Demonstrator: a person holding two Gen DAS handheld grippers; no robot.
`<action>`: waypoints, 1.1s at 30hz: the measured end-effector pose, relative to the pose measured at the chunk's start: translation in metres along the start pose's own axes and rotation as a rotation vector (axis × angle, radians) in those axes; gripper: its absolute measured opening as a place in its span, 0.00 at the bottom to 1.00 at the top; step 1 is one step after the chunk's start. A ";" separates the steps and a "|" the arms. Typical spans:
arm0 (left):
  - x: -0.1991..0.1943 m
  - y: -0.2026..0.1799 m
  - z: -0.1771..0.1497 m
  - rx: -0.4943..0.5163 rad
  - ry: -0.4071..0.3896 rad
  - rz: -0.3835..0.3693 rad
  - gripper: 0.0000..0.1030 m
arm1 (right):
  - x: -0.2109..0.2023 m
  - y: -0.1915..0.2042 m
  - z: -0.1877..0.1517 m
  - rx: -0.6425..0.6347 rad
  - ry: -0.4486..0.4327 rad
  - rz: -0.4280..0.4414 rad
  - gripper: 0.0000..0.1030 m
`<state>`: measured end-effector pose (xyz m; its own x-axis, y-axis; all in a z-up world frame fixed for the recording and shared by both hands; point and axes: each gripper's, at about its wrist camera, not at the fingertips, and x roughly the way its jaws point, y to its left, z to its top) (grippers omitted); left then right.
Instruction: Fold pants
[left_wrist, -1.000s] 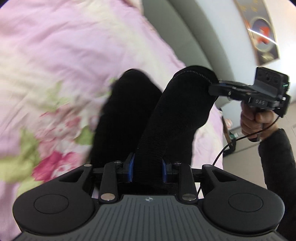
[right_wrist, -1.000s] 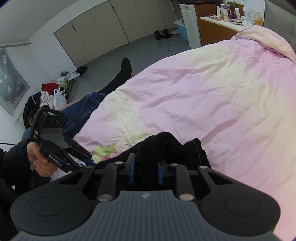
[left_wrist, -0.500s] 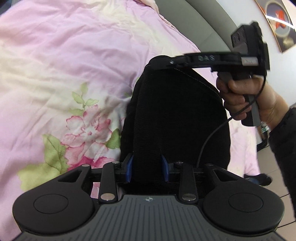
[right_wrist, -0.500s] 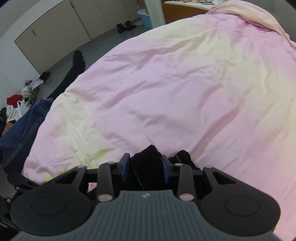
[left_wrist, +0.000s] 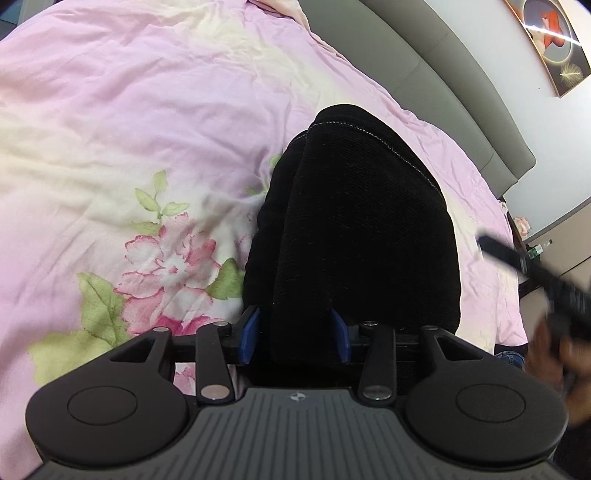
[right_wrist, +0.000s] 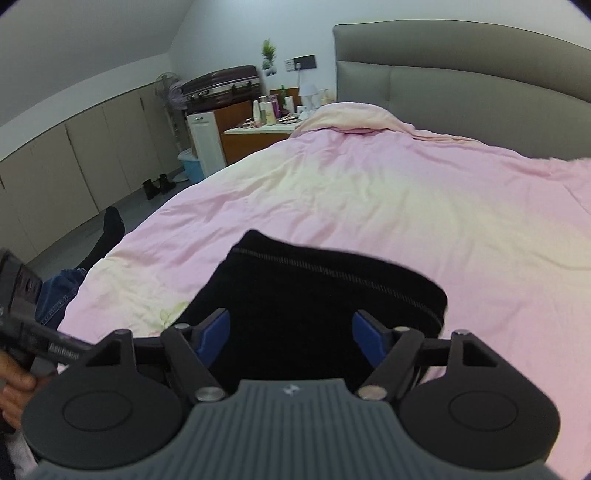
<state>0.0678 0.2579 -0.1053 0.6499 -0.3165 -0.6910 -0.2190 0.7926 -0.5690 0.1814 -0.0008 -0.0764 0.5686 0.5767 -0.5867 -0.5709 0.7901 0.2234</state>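
Lying folded on the pink floral duvet (left_wrist: 129, 147), black ribbed-knit pants (left_wrist: 354, 221) sit between both grippers' blue pads. No legible writing; print on left gripper (left_wrist: 295, 334) body too blurred. Left jaws opening, narrow, fabric between. Right gripper (right_wrist: 291, 338) angled down, jaws opening wide, pads off cloth.

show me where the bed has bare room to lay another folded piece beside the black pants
The pink duvet lies bare between the black pants and the grey headboard. Also bare left of the pants, around the flower print. The near edge is crowded.
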 end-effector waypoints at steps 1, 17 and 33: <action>0.000 0.000 0.000 0.002 -0.001 0.005 0.50 | -0.008 -0.001 -0.017 0.026 -0.002 -0.013 0.64; 0.005 -0.009 0.004 0.046 -0.032 0.091 0.54 | 0.142 -0.048 0.012 0.220 0.091 -0.197 0.70; 0.008 -0.006 0.003 0.050 -0.057 0.083 0.58 | 0.146 0.031 0.038 0.146 0.042 -0.023 0.19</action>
<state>0.0761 0.2519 -0.1057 0.6719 -0.2192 -0.7074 -0.2383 0.8404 -0.4868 0.2695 0.1155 -0.1252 0.5539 0.5511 -0.6241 -0.4640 0.8267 0.3182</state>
